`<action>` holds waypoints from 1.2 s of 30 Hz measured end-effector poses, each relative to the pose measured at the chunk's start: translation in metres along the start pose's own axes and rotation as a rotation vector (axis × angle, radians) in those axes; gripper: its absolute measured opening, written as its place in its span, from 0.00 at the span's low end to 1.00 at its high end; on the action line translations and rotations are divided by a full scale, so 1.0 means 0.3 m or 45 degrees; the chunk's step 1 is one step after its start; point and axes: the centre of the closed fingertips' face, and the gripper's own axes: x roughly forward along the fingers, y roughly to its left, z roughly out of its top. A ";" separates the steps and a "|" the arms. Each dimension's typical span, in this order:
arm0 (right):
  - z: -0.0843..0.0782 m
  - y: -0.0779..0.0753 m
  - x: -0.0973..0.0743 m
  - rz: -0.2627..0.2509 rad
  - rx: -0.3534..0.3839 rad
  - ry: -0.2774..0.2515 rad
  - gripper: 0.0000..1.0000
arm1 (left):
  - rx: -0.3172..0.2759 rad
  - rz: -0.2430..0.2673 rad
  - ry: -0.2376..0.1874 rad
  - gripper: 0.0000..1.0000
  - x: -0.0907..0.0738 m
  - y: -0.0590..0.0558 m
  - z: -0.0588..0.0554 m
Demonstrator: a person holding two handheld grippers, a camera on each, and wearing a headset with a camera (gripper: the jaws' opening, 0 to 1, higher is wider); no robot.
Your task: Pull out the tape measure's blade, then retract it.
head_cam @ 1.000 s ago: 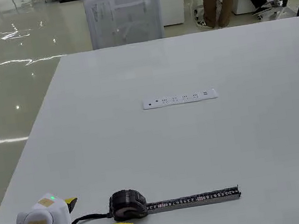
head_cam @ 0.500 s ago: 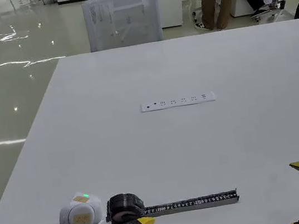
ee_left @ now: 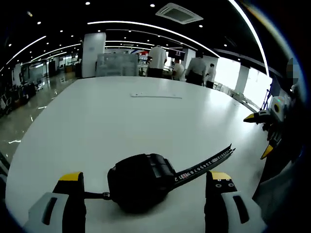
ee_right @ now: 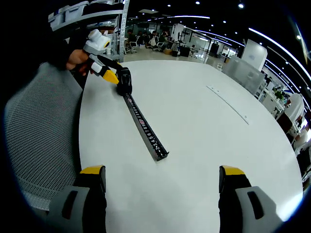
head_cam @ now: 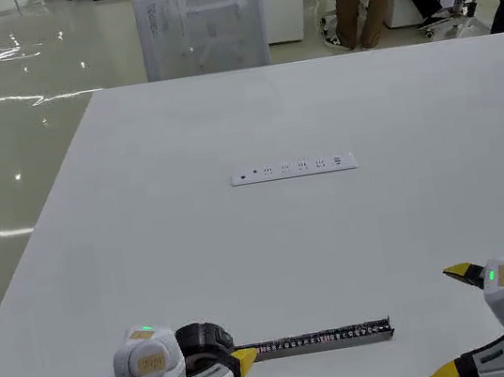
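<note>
While wide apart, empty, left fingers (ee_left: pixel 72 177) astride tape measure (ee_left: pixel 141 180), right fingers (ee_right: pixel 232 171) toward blade (ee_right: pixel 145 127); power strip (head_cam: pixel 294 169) beyond.

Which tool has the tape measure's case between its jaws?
The left tool: the black case lies between its open jaws. The right tool holds its jaws over bare table, short of the blade tip.

Parts covered, cropped or unreadable

In the head view the tape measure (head_cam: pixel 208 337) is half covered by the left claw (head_cam: pixel 226 346), whose far jaw is hidden; the right claw (head_cam: pixel 452 323) is cut by the bottom edge. Numerals on the blade (head_cam: pixel 322 338) are too small to be read.
</note>
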 end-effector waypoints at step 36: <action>0.016 0.008 0.229 0.467 -0.377 0.312 0.39 | 0.018 -0.012 -0.099 0.96 0.045 0.010 0.010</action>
